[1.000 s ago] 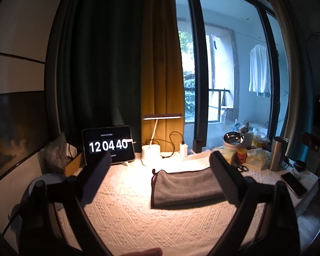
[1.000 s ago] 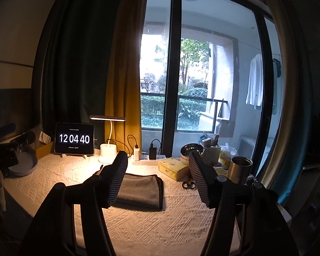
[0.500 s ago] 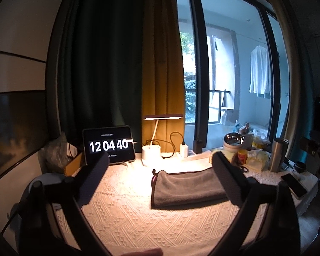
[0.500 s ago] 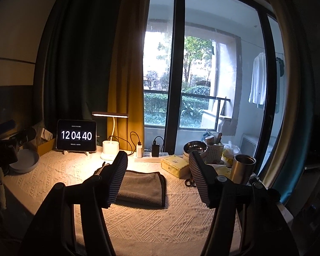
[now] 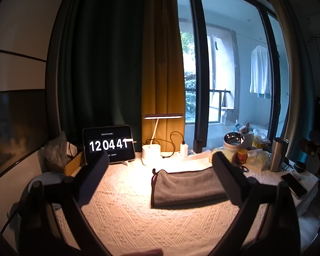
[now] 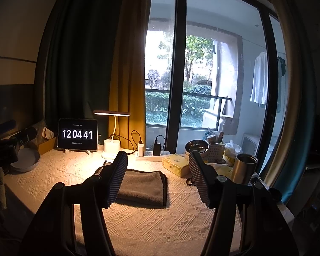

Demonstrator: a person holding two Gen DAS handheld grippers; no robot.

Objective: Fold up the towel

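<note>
the one grey towel (image 5: 187, 186) lies already folded into a flat rectangle on the cream knitted tablecloth (image 5: 125, 217), in front of the lit desk lamp (image 5: 152, 145) and right of the clock tablet (image 5: 108, 145). its long axis runs left to right across the table. from the left gripper (image 5: 160, 179) it sits ahead and to the right, its right end hidden behind that gripper's right finger; from the right gripper (image 6: 157, 179) it sits ahead and to the left, its left end behind the left finger. both grippers are spread wide and hold nothing, hanging above the cloth short of the towel. neither looks clearly nearer. i count one towel, two grippers, one lamp, one tablet and one steel tumbler (image 6: 244, 168).
</note>
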